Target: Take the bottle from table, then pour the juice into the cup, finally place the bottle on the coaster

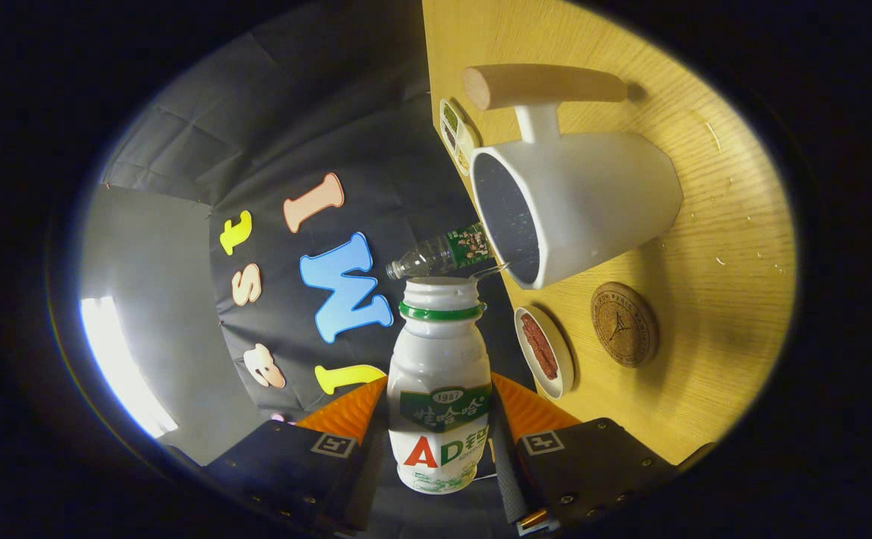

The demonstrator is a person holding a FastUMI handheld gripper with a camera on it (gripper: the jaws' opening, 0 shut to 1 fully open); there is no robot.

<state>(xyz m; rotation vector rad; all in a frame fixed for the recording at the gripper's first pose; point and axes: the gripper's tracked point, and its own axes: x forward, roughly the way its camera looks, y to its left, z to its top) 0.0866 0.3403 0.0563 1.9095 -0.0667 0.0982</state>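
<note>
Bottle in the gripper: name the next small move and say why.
Probably ease the white bottle a little closer over the cup. The gripper is shut on it, both fingers pressing its sides, tilted so the table looks sideways. Its mouth sits just short of the cup's rim, so juice might spill. The coaster comes later.

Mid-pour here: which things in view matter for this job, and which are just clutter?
Job: bottle, clamped between the hand-held gripper fingers and tipped toward the cup; coaster.

Clutter: clear bottle, small dish, condiment tray.
</note>
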